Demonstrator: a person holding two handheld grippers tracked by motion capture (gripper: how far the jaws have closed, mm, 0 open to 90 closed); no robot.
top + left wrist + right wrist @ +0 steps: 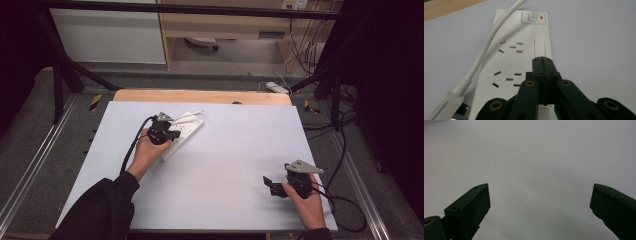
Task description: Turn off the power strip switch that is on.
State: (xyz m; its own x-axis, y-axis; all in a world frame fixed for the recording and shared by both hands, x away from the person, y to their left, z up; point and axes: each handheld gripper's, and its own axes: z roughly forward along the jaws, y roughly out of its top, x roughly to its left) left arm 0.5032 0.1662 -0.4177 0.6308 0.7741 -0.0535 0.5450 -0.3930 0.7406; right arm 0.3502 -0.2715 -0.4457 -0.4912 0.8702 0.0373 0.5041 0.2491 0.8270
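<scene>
A white power strip (189,131) lies slantwise on the white mat, left of centre. In the left gripper view the power strip (524,47) shows two groups of socket slots, and at its far end a round switch (532,17) with a red light. A white cable (487,50) runs along the strip's left side to a white plug (445,106) at the lower left. My left gripper (174,134) is over the strip; its jaws are pressed together, and the left gripper (542,59) holds nothing. My right gripper (270,186) rests near the front right, and the right gripper (540,195) stands open over bare mat.
The white mat (230,150) lies on a wooden tabletop (200,96) whose far edge shows. Black frame posts stand at both back corners. Black cables (345,200) trail off the table's right side. A white adapter (276,87) lies on the floor beyond.
</scene>
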